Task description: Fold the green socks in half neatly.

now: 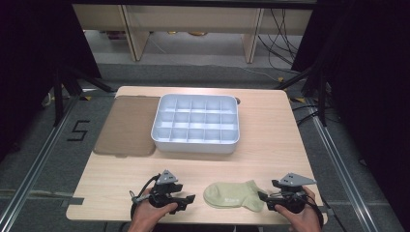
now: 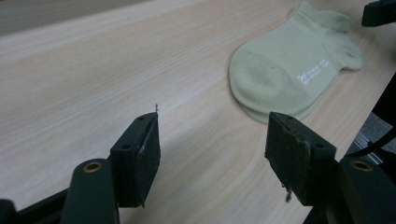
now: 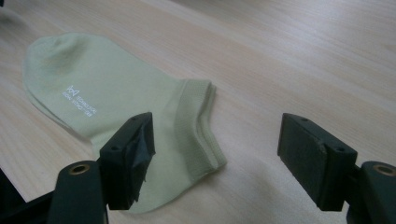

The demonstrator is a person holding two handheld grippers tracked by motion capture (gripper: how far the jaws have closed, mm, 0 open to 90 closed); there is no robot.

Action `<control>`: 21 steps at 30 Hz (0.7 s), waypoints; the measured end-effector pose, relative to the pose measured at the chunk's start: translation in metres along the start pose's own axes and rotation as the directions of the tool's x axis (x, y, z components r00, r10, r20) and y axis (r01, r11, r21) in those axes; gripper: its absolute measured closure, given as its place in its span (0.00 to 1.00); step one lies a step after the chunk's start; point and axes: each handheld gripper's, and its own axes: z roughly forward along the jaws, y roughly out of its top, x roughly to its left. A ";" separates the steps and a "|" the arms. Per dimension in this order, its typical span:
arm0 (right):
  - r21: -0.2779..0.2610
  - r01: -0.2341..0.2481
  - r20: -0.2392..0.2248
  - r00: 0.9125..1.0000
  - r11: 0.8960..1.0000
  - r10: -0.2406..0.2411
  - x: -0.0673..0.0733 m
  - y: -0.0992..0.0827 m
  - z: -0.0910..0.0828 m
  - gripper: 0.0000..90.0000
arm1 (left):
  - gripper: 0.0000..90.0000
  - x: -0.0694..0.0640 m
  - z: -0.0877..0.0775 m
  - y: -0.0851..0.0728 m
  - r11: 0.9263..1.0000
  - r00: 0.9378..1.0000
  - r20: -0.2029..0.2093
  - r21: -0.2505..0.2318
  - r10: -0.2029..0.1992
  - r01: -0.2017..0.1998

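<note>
A pale green sock (image 1: 233, 195) is seen lying flat on the wooden table (image 1: 270, 140) in the lower middle of the high view, between the two grippers. The left gripper (image 1: 189, 199) is held at the lower left of that frame, its jaws apart with only bare table between them, the sock's toe lying near. The right gripper (image 1: 262, 198) is held at the lower right, its jaws spread wide at the sock's cuff without pressing on it. A white compartment tray (image 1: 195, 144) is seen in the upper middle, beside a brown lid (image 1: 128, 126).
</note>
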 end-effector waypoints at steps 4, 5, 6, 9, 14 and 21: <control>0.009 0.000 -0.022 1.000 1.000 0.000 -0.001 0.001 0.000 0.31 | 0.41 -0.006 0.011 0.007 1.000 1.000 0.012 0.020 0.001 -0.001; 0.007 0.002 -0.022 1.000 1.000 -0.001 -0.001 0.001 0.000 0.31 | 0.42 -0.008 0.013 0.009 1.000 1.000 0.023 0.023 -0.004 0.004; 0.007 0.005 -0.024 1.000 1.000 -0.005 -0.001 0.001 0.000 0.31 | 0.42 -0.011 0.016 0.011 1.000 1.000 0.021 0.020 -0.006 0.005; 0.000 0.017 -0.013 1.000 1.000 -0.017 -0.002 0.000 0.001 0.31 | 0.43 -0.016 0.022 0.016 0.999 0.999 0.033 0.040 0.013 -0.014; 0.000 0.021 -0.022 1.000 1.000 -0.021 -0.002 0.000 0.000 0.31 | 0.43 -0.023 0.032 0.022 0.998 0.999 0.027 0.053 0.020 -0.021; 0.007 0.028 -0.040 0.999 1.000 -0.028 -0.001 0.001 0.000 0.31 | 0.45 -0.035 0.045 0.026 0.994 0.998 0.011 0.090 0.060 -0.061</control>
